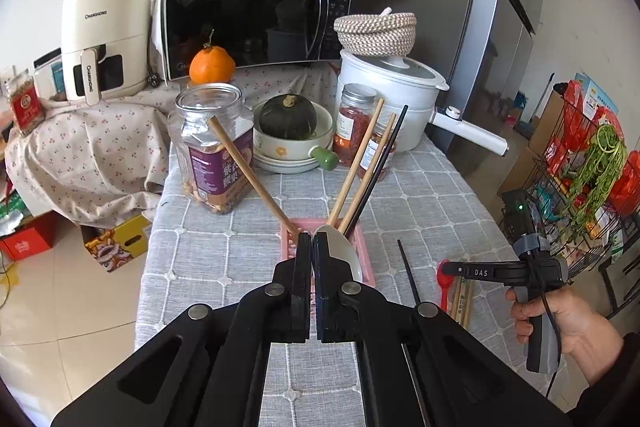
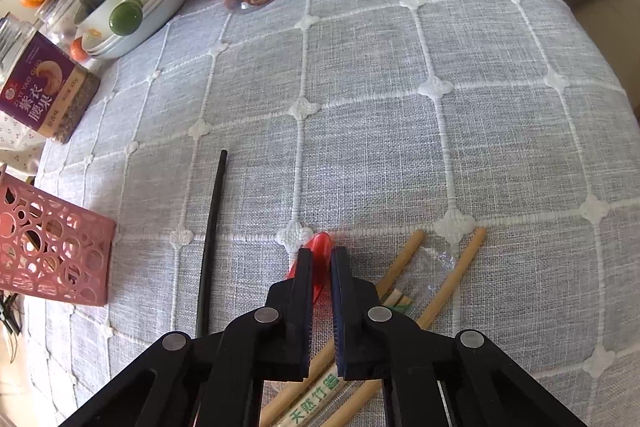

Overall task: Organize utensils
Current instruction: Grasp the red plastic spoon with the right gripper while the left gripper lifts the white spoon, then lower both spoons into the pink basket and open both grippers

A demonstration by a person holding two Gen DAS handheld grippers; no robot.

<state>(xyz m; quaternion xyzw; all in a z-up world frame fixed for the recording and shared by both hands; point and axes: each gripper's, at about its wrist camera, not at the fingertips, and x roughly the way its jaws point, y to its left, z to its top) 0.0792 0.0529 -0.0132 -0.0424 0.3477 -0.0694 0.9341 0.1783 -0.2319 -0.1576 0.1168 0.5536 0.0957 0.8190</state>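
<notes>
A pink perforated utensil holder [image 1: 366, 255] stands on the grey checked tablecloth and holds wooden chopsticks [image 1: 362, 159], a black chopstick [image 1: 380, 167] and a white spoon [image 1: 340, 247]. My left gripper [image 1: 311, 237] is shut on a wooden chopstick [image 1: 248, 169] whose lower end is at the holder's rim. My right gripper [image 2: 321, 251] has its jaws closed around a red spoon [image 2: 320, 247] lying on the cloth. Wooden chopsticks [image 2: 452, 287] in a wrapper and a loose black chopstick [image 2: 210, 247] lie beside it. The holder also shows in the right wrist view [image 2: 52, 247].
Behind the holder stand a nut jar [image 1: 216, 151], a bowl with a green squash [image 1: 286, 125], a red-filled jar [image 1: 356, 123], a white pot [image 1: 392, 95], an orange [image 1: 211, 65], a microwave [image 1: 256, 23] and an air fryer [image 1: 106, 35]. A wire rack [image 1: 580, 163] stands right.
</notes>
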